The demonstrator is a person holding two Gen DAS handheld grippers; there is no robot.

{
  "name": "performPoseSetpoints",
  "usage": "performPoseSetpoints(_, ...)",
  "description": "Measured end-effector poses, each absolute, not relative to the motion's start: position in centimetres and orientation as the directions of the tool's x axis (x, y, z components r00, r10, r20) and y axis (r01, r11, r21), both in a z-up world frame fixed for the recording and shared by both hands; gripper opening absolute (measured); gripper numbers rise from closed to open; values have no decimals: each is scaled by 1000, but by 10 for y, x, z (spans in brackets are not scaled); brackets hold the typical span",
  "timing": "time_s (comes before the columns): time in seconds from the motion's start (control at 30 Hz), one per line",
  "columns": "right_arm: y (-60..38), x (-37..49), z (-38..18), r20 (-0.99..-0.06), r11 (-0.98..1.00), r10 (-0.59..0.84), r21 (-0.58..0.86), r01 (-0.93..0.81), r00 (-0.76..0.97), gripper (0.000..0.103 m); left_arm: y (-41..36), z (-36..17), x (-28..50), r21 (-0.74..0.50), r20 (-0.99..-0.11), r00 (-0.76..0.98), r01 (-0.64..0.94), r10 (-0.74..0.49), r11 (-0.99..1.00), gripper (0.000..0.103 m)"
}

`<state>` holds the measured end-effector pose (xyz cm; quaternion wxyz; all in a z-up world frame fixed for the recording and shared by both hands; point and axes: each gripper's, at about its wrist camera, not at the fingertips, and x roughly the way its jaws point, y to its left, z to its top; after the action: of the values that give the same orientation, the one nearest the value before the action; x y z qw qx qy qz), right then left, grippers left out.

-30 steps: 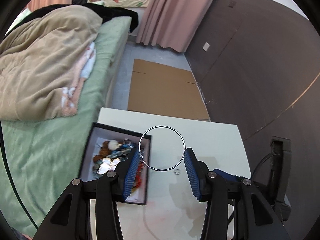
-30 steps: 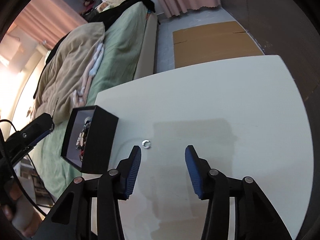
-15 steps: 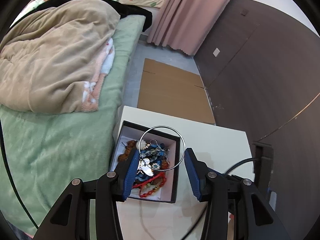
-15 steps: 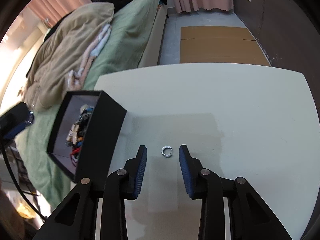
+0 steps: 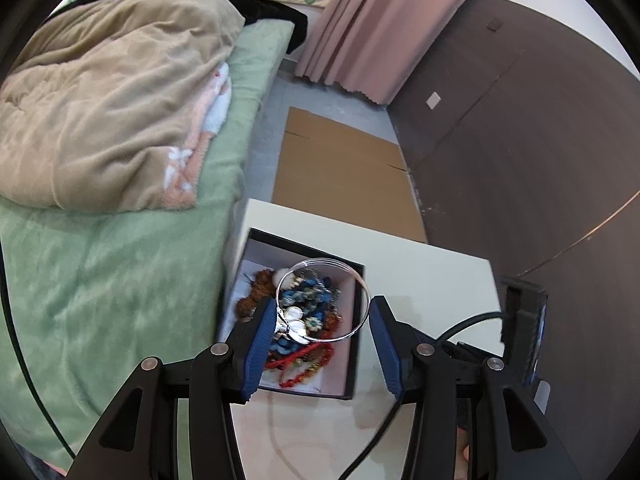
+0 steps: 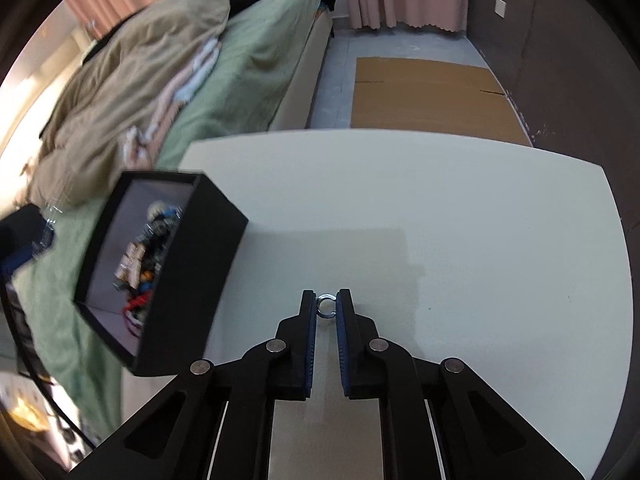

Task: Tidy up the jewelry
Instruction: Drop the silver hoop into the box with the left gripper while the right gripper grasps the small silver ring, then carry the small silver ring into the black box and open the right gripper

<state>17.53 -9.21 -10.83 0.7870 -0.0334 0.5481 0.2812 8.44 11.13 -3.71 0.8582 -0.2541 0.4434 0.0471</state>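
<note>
My left gripper point(image 5: 323, 312) holds a large thin silver bangle point(image 5: 362, 280) across its two blue pads, hovering above the black jewelry box point(image 5: 356, 360) full of mixed beads and necklaces. In the right wrist view, my right gripper point(image 6: 326, 305) has closed around a small silver ring point(image 6: 326, 304) on the white table point(image 6: 440, 208); both pads touch it. The same box point(image 6: 200, 276) stands to its left.
A bed with green sheet point(image 5: 100, 280) and beige blanket point(image 5: 108, 100) runs along the table's left. Flat cardboard point(image 5: 344, 176) lies on the floor beyond the table. A dark wall point(image 5: 520, 140) is on the right. A black device with cable point(image 5: 520, 320) sits at the table's right.
My left gripper carried the bangle left, from over the table to over the box. My right gripper moved up to the small ring and closed on it.
</note>
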Motion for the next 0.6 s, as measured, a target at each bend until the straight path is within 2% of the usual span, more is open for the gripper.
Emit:
performPoseSetpoints(0.1, -101, 175, -101, -864, 832, 445, 300, -467, 237, 11, 109, -40, 86, -414, -788, 591, -299, -173, 860, 51)
performPoseSetpoints(0.17, -104, 175, -99, -854, 826, 464, 322, -463, 234, 11, 108, -43, 85, -417, -792, 584, -302, -179, 857, 59)
performPoseSetpoints(0.23, -106, 174, -97, -844, 818, 485, 348, -458, 226, 11, 110, -44, 83, -426, -790, 586, -314, -180, 848, 72)
performPoseSetpoints(0.3, -108, 173, -95, -834, 811, 505, 371, -452, 222, 11, 112, -41, 79, -434, -782, 599, -322, -174, 842, 77)
performPoseSetpoints(0.6, -103, 158, -72, -745, 728, 635, 489, -480, 203, 11, 124, -36, 65, -433, -773, 619, -348, -143, 831, 78)
